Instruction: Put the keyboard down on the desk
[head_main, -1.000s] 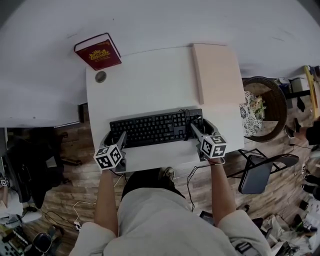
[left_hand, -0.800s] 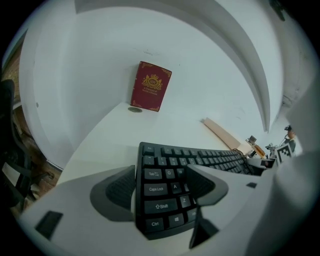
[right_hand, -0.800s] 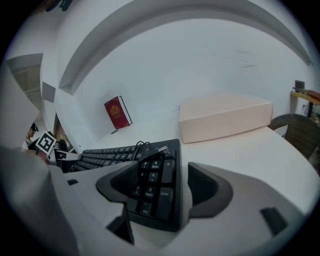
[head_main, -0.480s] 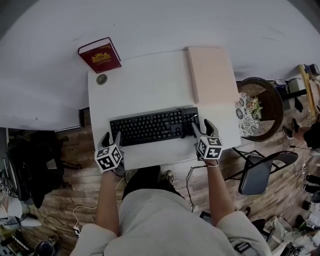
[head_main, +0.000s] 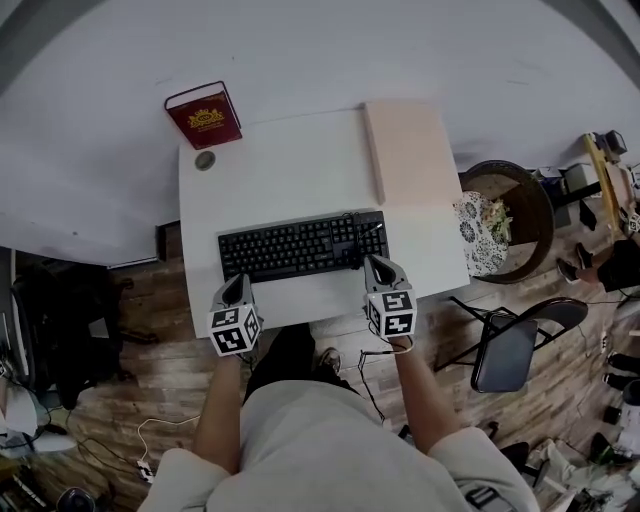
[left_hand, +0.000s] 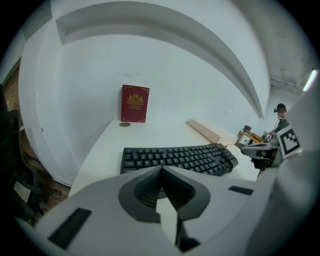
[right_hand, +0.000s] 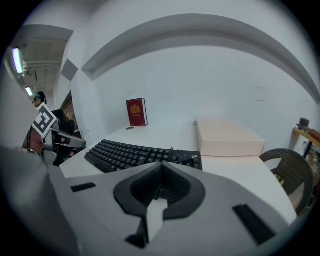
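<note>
— Where does the keyboard (head_main: 302, 246) lie from the jaws?

— Just ahead of both your hands. It lies flat on the white desk (head_main: 290, 165), with its long axis running left to right along the desk's near edge. Your left gripper (head_main: 237, 285) stands off its near left corner and your right gripper (head_main: 378, 268) off its near right corner, so the keyboard spans the gap between them.

— Is either gripper holding it?

— No. Both pairs of jaws have just been closing and are pressed together with nothing between them. In the left gripper view the keyboard sits ahead and to the right of the closed tips, apart from them. In the right gripper view it sits ahead and to the left, also apart.

— Which hand is nearer?

— Your right, by a little, going by the head view. Its tips look just beside the keyboard's right end, though I cannot tell whether they touch. Your left tips stop near the front edge.

— What does that mean for the task?

— I judge the put-down done. The keyboard rests on the desk, well apart from the red book (head_main: 205, 114) and the small round disc (head_main: 205, 160) at the far left, and near the pale box (head_main: 408, 150) at the far right. If you do go back for it, part the jaws first and come in at the two short ends, along that long axis.
</note>
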